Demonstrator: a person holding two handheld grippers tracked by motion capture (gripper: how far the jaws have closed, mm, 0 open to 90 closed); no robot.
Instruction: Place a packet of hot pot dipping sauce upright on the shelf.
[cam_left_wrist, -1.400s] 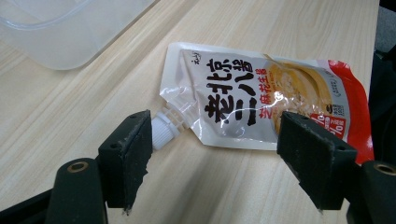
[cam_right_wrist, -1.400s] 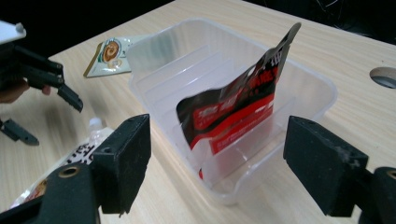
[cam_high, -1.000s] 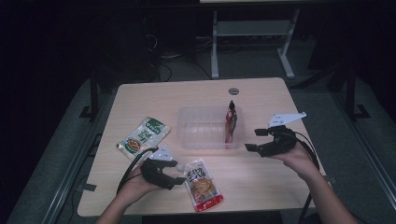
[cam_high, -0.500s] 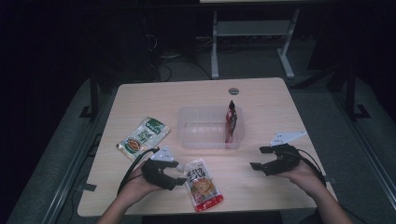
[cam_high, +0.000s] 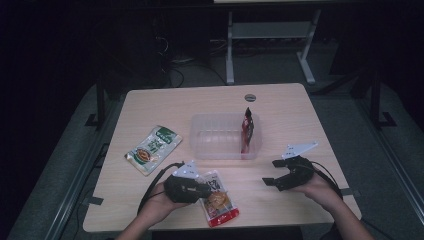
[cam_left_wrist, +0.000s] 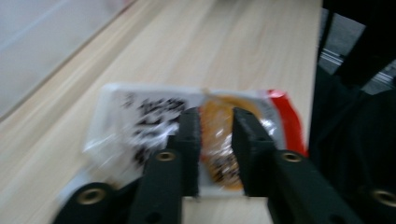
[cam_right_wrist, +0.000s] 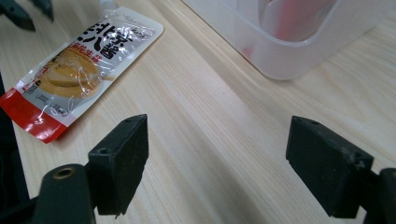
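Left hand-held gripper (cam_left_wrist: 216, 140) has just been closing its jaws on the peanut pouch (cam_high: 219, 200), which lies flat on the desk (cam_high: 150, 107) beneath it; the pads pinch its middle. I judge this the pick-up step; next comes a lift toward the clear tub (cam_high: 220, 136) ahead. Right hand-held gripper (cam_right_wrist: 217, 161) hovers wide open, empty. I count three pouches: green pouch (cam_high: 153, 149), mine, red pouch (cam_high: 247, 127) inside the one tub.

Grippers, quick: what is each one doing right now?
Left gripper: its jaws have just been closing and now pinch the red-and-white sauce packet.
Right gripper: open, holding nothing, above the table.
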